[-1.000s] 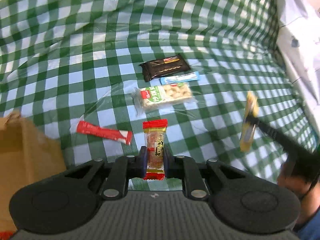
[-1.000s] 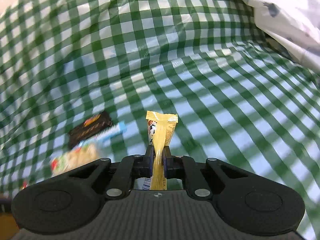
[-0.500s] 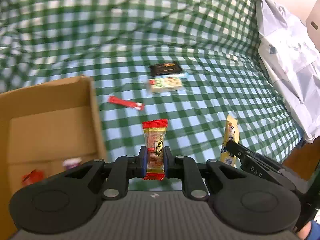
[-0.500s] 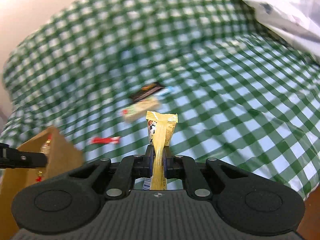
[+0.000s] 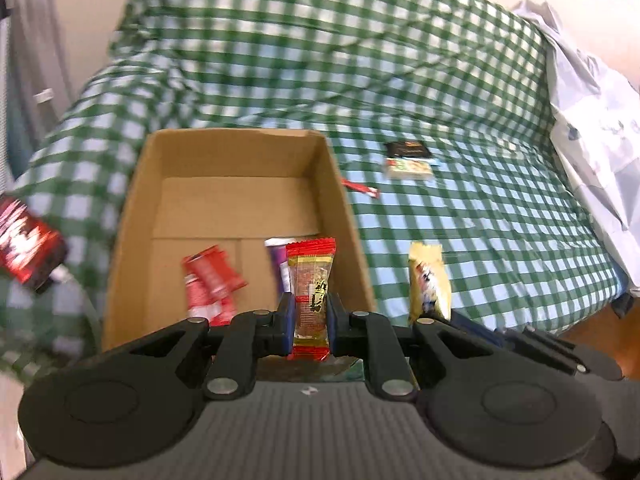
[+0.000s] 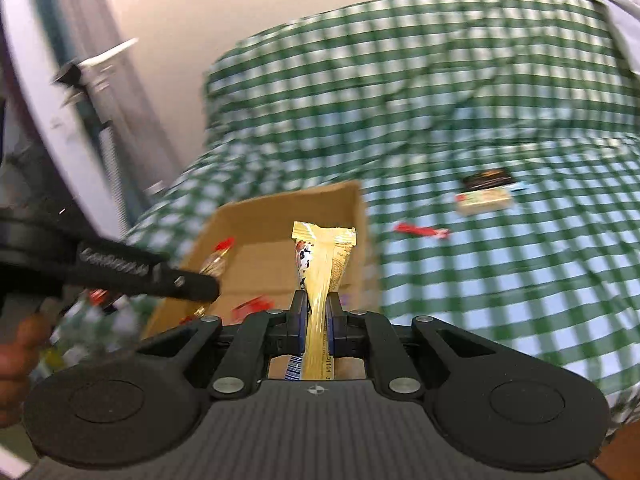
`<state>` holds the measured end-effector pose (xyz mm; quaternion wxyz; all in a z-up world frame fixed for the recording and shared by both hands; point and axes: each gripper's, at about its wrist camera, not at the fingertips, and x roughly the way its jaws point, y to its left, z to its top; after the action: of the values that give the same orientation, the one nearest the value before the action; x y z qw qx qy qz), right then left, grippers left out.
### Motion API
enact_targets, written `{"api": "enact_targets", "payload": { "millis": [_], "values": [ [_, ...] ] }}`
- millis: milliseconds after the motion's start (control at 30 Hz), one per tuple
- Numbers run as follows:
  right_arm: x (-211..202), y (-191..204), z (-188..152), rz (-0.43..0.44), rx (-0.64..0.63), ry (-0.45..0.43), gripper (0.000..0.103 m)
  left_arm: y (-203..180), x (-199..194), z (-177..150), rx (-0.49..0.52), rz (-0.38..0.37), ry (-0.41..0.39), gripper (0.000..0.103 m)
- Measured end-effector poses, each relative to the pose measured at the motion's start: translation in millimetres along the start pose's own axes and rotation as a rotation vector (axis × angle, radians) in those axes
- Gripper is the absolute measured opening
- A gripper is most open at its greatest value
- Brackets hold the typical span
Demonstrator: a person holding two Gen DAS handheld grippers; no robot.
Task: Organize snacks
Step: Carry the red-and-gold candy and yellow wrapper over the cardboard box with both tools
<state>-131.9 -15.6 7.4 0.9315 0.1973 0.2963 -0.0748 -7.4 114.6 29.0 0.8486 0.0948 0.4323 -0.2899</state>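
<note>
Over the open brown cardboard box (image 5: 236,208) on the green-checked cloth (image 5: 480,220), the left gripper (image 5: 311,318) clamps a red-ended clear snack packet (image 5: 312,296), while beside it the right gripper (image 6: 317,322) pinches a yellow foil snack packet (image 6: 322,276). Both should clear the box wall before letting go, dropping among the red wrappers (image 5: 210,284) inside; several snacks lie on the cloth beyond.
</note>
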Motion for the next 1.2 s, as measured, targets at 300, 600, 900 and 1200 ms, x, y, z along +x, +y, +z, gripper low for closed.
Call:
{"api": "enact_targets", "payload": {
  "millis": [300,600,900,1200],
  "values": [
    [-26.1,48.8,-19.3,0.013,-0.090,0.002,0.010,34.4,-41.9,-52.1,-0.062,0.016,-0.049,0.017],
    [-34.5,73.2,-31.1,0.012,-0.158,0.007,0.010,46.3,-55.4,-70.5,-0.089,-0.001,-0.073,0.017],
    [-28.1,75.6,-33.0,-0.019,-0.163,0.032,0.010,51.9,-47.0,-69.1,-0.106,-0.025,-0.062,0.017],
    [-20.3,78.8,-33.3,-0.022,-0.175,0.050,0.010,58.9,-42.8,-67.3,-0.122,-0.015,-0.061,0.017]
  ]
}}
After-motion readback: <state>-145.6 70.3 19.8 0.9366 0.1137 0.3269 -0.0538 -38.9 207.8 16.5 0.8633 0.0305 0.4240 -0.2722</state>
